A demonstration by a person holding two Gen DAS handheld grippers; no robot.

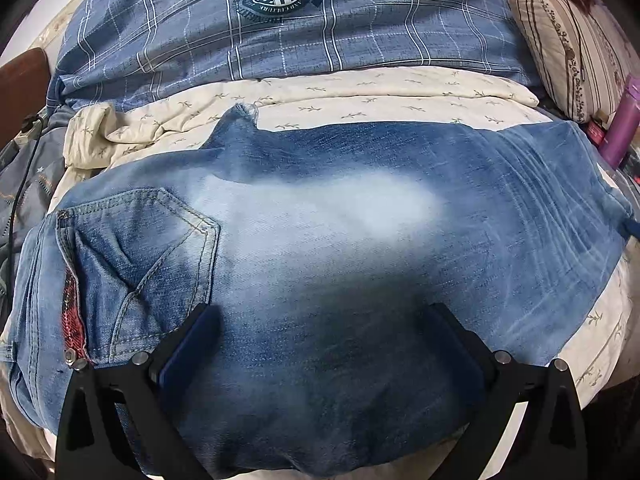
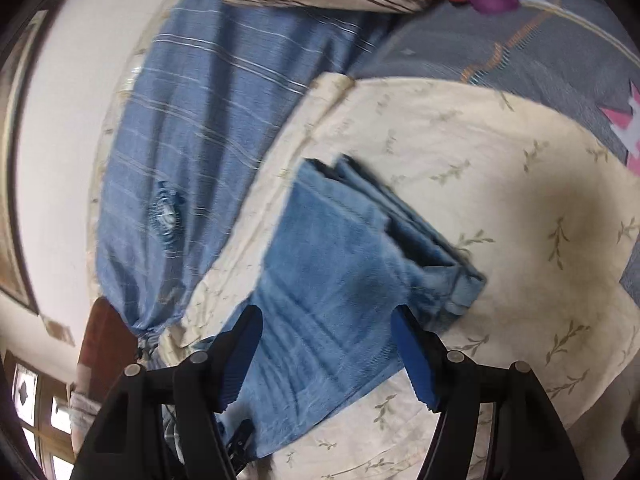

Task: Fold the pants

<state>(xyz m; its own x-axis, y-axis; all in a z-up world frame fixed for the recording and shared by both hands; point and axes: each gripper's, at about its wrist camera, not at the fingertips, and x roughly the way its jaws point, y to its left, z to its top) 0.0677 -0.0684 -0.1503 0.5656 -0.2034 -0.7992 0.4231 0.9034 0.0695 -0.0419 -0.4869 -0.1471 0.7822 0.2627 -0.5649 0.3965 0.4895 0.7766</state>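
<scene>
Blue jeans (image 1: 320, 232) lie flat on a cream leaf-print sheet (image 1: 360, 96), back pocket (image 1: 140, 248) at the left, folded over on themselves. My left gripper (image 1: 320, 320) is open, low over the jeans' near part, its blue pads (image 1: 188, 352) wide apart with denim between them. In the right wrist view the jeans' leg ends (image 2: 340, 280) lie on the sheet (image 2: 500, 200), hems (image 2: 464, 284) to the right. My right gripper (image 2: 328, 344) is open above the leg fabric, holding nothing.
A blue plaid quilt (image 1: 280, 28) lies behind the sheet. A striped pillow (image 1: 568, 52) and a purple bottle (image 1: 624, 128) are at the right. A grey cover (image 2: 520, 52) lies beyond the sheet in the right wrist view. A dark cable (image 1: 20, 196) runs at the left.
</scene>
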